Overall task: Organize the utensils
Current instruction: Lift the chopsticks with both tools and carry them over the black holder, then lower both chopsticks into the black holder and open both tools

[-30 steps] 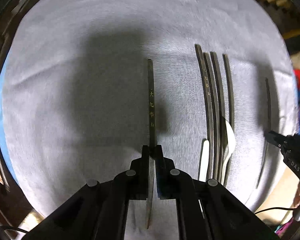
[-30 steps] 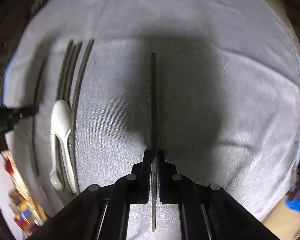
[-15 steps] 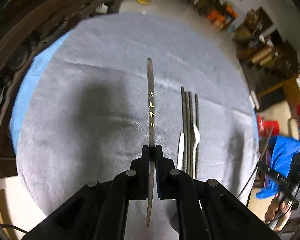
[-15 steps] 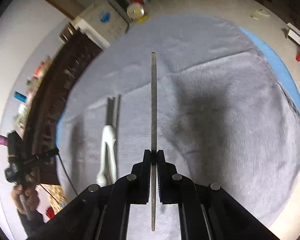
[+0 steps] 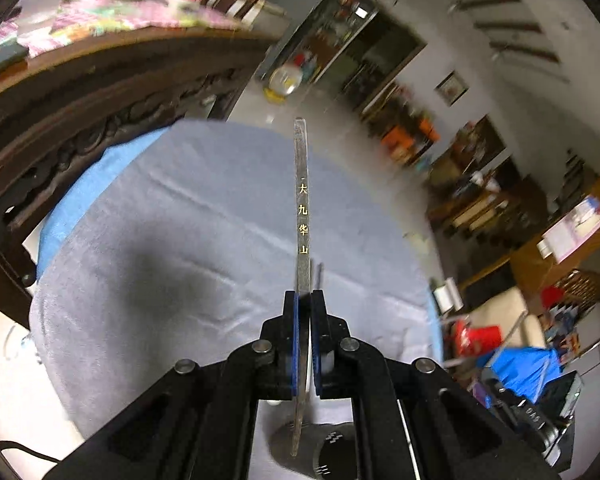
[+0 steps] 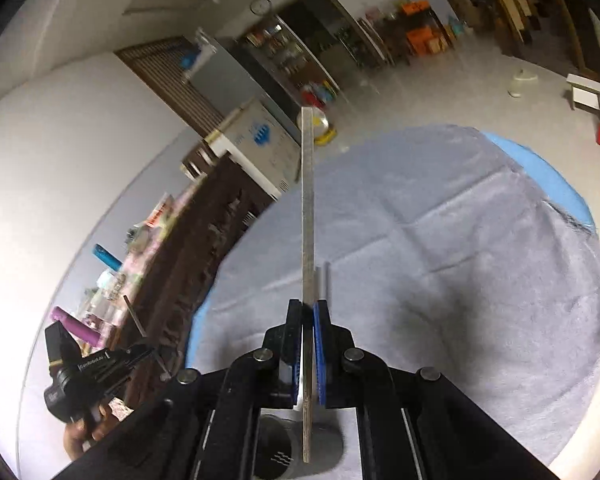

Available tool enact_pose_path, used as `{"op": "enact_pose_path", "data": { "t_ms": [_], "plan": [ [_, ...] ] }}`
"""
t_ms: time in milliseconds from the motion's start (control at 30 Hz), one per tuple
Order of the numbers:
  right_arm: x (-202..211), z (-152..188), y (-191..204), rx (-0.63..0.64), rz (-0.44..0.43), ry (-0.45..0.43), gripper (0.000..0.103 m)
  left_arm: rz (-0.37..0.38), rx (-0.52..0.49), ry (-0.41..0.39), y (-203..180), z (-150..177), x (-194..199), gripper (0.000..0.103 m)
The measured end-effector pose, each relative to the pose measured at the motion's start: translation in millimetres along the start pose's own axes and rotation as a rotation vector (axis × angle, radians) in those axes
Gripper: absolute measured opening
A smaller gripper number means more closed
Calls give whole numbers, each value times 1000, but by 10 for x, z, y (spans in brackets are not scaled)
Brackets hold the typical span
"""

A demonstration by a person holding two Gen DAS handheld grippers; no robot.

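My left gripper (image 5: 305, 296) is shut on a dark chopstick with gold characters (image 5: 302, 200), held high above the grey cloth (image 5: 172, 248). Below its lower end stands a grey perforated utensil holder (image 5: 320, 452). My right gripper (image 6: 309, 305) is shut on a plain dark chopstick (image 6: 308, 208), also raised, its lower end over the holder (image 6: 276, 456). The left gripper shows far left in the right wrist view (image 6: 140, 354), and the right gripper low right in the left wrist view (image 5: 500, 364). The tips of the laid-out utensils peek past the fingers (image 5: 320, 276).
The cloth lies on a blue-covered round table (image 6: 548, 168). A dark carved wooden cabinet (image 5: 80, 92) stands to the left. Shelves and clutter fill the room behind (image 5: 460, 152). A white appliance box (image 6: 252, 140) sits on the cabinet.
Both grippers have lifted and tilted up from the cloth, each carrying its chopstick. The row of utensils has dropped almost out of view and the holder has come into view below.
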State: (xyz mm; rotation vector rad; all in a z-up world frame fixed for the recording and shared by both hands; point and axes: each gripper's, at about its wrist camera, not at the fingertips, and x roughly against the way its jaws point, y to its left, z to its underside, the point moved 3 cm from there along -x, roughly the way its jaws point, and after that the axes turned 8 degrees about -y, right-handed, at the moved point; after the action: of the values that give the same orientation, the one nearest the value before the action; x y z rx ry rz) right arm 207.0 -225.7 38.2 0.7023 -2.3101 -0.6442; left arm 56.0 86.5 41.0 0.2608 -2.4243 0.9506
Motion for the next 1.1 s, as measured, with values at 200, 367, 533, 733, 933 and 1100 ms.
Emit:
{"op": "enact_pose_path", "data": {
  "t_ms": [200,367,533,733,933,1100],
  "plan": [
    [-43,217,249,62,-7,-58,7,70,-4,-77,-165,135,159,5],
    [-102,403,369,109,-4,-59,7,100,-21,-93,-230,303,94,5],
    [-165,561,383,147,9,-42,7,90,-69,-102,-252,524,19,5],
    [-217,750,360,178,21,-9,7,90,-95,-55,-227,749,-109,5],
    [-268,918,335,193,23,28,7,85,-124,-26,-242,902,-145,5],
    [-277,1005,351,219,26,42,7,86,-148,-7,-257,1016,-151,5]
  ]
}}
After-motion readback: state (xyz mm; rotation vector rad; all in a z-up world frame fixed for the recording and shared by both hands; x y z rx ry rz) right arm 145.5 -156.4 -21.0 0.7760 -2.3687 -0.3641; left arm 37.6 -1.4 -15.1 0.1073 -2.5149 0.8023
